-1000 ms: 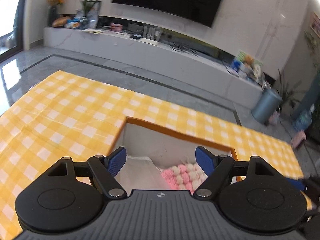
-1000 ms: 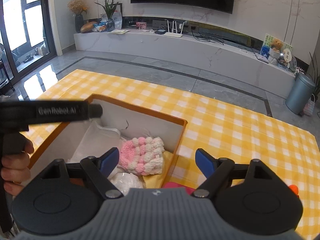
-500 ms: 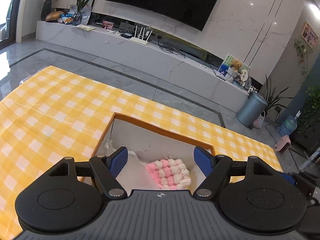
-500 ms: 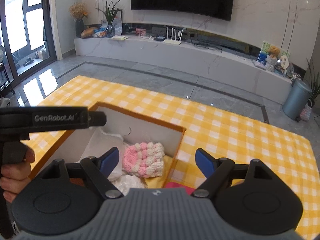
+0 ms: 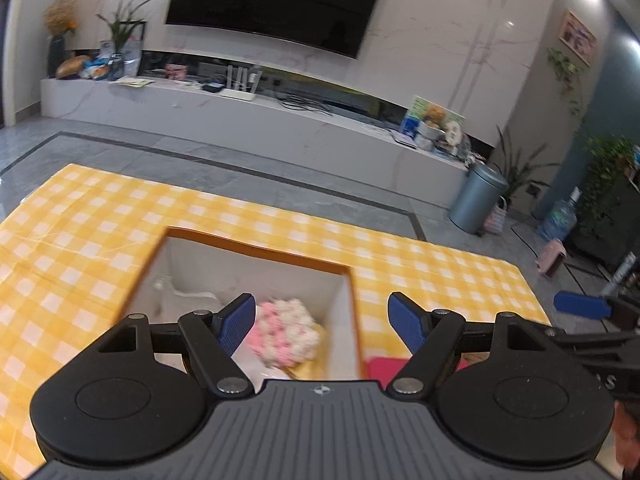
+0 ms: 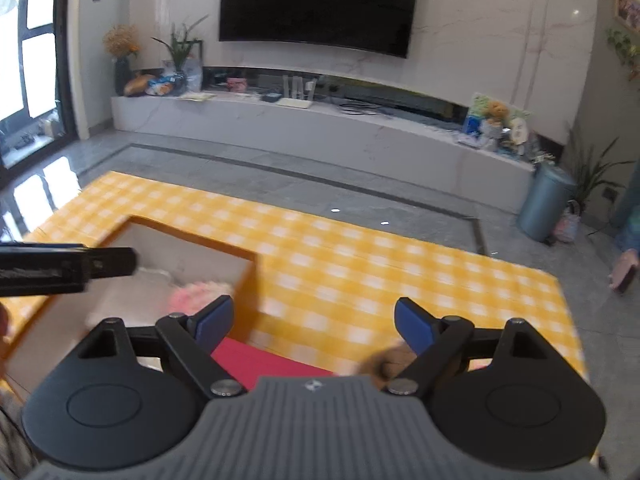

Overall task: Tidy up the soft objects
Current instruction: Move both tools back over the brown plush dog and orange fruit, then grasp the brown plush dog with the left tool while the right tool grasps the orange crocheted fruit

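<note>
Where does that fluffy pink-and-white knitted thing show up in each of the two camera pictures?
Left wrist view: pink-and-white knit low centre, inside the box, beside the left fingertip.
Right wrist view: blurred pink patch lower left, in the same box.
Shared landmark: the box's orange rim on the yellow checked cloth.

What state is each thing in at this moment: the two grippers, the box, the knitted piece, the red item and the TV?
left gripper: open, empty.
right gripper: jaws opening, nothing between them.
orange-rimmed box: open-topped, partly filled.
pink-and-white knitted piece: inside the box.
red item: on the checkered cloth, outside the box.
television: off.
</note>
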Tool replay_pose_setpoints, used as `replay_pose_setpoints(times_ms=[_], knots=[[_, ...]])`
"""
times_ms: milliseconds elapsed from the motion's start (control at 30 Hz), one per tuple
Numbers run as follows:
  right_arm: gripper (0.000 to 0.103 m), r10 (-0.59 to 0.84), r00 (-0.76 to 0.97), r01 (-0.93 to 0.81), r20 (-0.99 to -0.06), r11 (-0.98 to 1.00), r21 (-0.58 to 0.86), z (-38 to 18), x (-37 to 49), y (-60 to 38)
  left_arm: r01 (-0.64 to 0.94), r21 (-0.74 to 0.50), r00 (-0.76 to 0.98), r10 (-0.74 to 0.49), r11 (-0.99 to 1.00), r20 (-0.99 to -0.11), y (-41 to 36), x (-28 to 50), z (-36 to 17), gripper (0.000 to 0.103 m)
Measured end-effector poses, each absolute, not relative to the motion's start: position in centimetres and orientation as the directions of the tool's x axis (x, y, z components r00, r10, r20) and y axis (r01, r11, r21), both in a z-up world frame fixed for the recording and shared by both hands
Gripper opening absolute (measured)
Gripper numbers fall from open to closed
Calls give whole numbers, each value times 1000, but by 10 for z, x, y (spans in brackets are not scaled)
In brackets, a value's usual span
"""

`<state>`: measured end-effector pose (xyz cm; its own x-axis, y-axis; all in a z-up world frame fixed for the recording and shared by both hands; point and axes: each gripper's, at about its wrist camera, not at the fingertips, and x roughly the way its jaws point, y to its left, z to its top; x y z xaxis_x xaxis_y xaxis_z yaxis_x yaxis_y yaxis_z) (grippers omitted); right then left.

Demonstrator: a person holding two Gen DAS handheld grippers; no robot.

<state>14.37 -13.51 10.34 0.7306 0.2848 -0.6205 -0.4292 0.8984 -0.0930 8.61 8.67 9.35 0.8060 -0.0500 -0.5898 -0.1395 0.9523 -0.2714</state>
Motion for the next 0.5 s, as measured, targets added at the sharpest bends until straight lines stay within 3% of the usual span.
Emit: replay_pose_setpoints(times_ms=[133,300,500], knots=[[94,231,760,-359,-608,929,-95,98,147,-176,-19,-286,795,-159,958,-586,57,84,96,89],[94,188,752,-280,-631,959,-49,69,160,-226,97,-274,756,-250,957,-605,15,90,94,90],[94,50,773,-145,-633,984,-99,39,177,-267,136,-210,676,-246,968,-695,-38,121,78,90]])
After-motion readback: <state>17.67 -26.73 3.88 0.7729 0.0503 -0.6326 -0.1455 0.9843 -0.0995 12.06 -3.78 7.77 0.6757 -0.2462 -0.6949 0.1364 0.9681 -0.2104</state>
